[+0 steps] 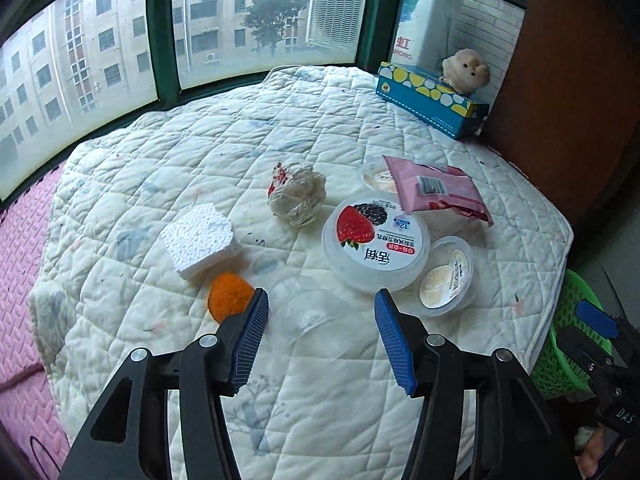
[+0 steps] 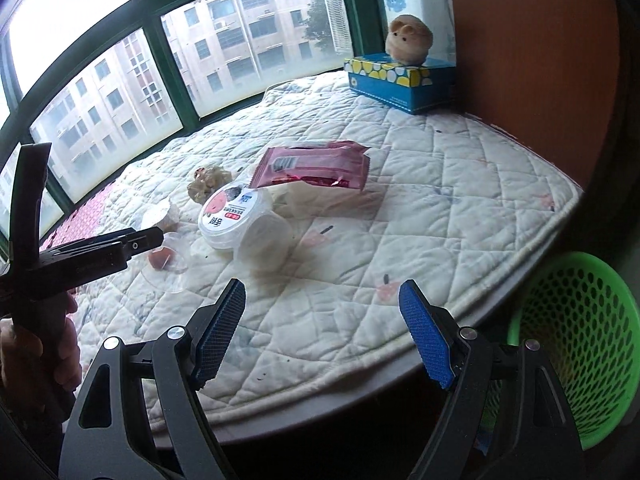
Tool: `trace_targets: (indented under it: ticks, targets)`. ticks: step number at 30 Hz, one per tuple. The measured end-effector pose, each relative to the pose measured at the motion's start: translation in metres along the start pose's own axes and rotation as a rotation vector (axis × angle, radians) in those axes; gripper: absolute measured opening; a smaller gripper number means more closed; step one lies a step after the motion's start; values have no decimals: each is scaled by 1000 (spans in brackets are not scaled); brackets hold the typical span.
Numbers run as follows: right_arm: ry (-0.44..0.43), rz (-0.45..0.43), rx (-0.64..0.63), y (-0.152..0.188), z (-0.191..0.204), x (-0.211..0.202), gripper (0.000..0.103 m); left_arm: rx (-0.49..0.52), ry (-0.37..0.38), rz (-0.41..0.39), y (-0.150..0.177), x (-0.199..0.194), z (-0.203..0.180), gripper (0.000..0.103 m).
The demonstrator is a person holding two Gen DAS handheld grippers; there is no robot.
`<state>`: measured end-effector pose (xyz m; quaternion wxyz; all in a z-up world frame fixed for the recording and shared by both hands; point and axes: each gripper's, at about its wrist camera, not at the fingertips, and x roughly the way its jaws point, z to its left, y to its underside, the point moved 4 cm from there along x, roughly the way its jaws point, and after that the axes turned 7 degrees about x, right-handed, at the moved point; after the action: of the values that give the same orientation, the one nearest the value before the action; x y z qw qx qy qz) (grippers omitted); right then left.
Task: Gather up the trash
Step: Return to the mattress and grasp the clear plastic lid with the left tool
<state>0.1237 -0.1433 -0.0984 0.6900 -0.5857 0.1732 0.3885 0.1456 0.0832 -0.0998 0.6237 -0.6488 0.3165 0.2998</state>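
Trash lies on a white quilted pad (image 1: 320, 120): a strawberry yogurt tub (image 1: 374, 246), a small lidded cup (image 1: 446, 278), a pink wrapper (image 1: 436, 192), a crumpled paper ball (image 1: 296, 194), a foam block (image 1: 200, 240), an orange peel (image 1: 228, 296) and a clear plastic cup (image 1: 316, 316). My left gripper (image 1: 322, 312) is open, its jaws on either side of the clear cup. My right gripper (image 2: 322, 306) is open and empty over the pad's near edge, beside a green mesh basket (image 2: 580, 340). The tub (image 2: 232, 216) and wrapper (image 2: 312, 164) lie ahead of it.
A blue tissue box (image 1: 432, 96) with a plush toy (image 1: 466, 70) stands at the far right corner by a brown wall. Green-framed windows run along the back. A pink foam mat (image 1: 24, 248) lies left of the pad. The basket (image 1: 572, 328) sits below the pad's right edge.
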Motion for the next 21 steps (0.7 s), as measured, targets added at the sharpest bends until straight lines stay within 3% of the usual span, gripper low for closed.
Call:
trace_targets:
  ticks: [12, 21]
  targets:
    - [1, 35, -6, 0, 5, 19, 79, -105, -2, 59, 10, 28, 9, 67]
    - [-17, 58, -13, -2, 13, 35, 79, -135, 58, 75, 14, 36, 9, 63]
